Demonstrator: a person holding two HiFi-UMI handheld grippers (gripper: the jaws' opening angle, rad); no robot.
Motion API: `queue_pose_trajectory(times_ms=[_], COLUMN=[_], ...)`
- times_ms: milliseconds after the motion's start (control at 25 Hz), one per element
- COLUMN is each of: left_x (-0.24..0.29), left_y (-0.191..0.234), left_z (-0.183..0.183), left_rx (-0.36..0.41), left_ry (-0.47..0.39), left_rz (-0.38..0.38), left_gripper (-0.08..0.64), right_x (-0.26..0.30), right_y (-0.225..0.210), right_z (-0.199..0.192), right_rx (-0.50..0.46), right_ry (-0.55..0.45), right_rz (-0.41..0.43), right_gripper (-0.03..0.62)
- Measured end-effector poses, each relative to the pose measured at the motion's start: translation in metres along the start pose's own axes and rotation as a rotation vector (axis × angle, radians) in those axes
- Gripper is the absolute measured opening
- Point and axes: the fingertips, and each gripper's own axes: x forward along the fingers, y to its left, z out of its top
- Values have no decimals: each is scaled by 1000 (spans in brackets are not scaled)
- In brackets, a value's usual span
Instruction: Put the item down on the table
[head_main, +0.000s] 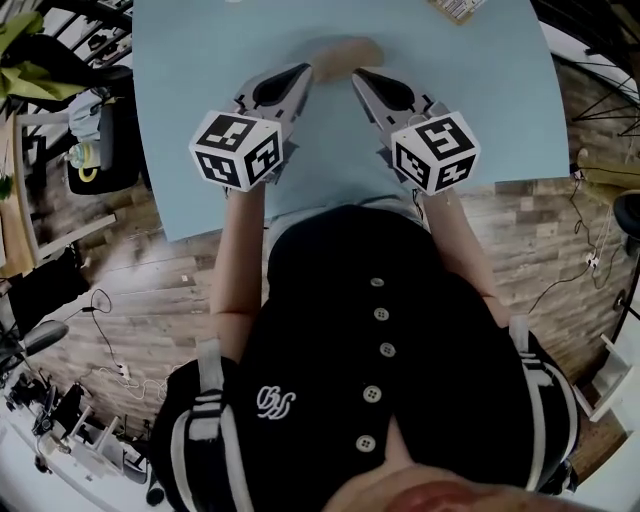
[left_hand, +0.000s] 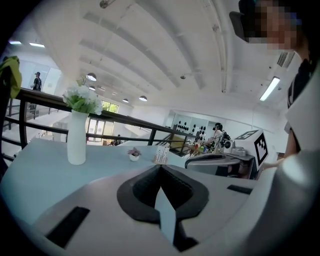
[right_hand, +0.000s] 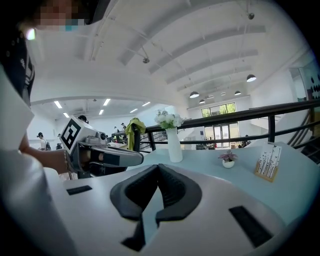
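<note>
Well, closest to me is the black buttoned garment (head_main: 380, 330) of the person carrying the rig. A pale looping monogram is stitched on it, but I cannot make out the letters. Next come the two black-and-white marker cubes (head_main: 238, 148), which carry square patterns only and no words.

The left gripper (left_hand: 160, 169) has its jaws pressed together with nothing between them. Only a sliver of the pale blue counter (head_main: 200, 60) shows below the pads. The right gripper (right_hand: 158, 167) is likewise closed and empty. Both point toward twelve o'clock, their tips angled in toward each other.

Just past the tips, at twelve o'clock, a blurred tan elongated item (head_main: 345, 50) lies on the counter, apparently touching neither gripper. I judge it to be the task's thing, already set down, with the jaws held off so they do not nudge it.

Farther out, at about ten o'clock from the left gripper, stands a tall white vase of white flowers (left_hand: 76, 142). Beyond it are a small white pot with a pinkish plant (left_hand: 134, 155) and a wooden stand of printed cards (right_hand: 267, 162), the print too small to read. A black metal railing (right_hand: 280, 112) runs behind the counter.
</note>
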Motion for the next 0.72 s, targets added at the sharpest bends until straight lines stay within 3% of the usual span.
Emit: queue_pose_trajectory(times_ms=[280, 720], left_x=[-1, -2], left_y=[-12, -25], left_z=[-11, -53], left_rx=[0, -37], left_ry=[-1, 90], left_rz=[17, -2], left_gripper=[9, 9], right_x=[0, 0], right_y=[8, 15], right_z=[-6, -28], right_rx=[7, 24], right_ry=[8, 63], right_rz=[7, 15], right_gripper=[12, 12])
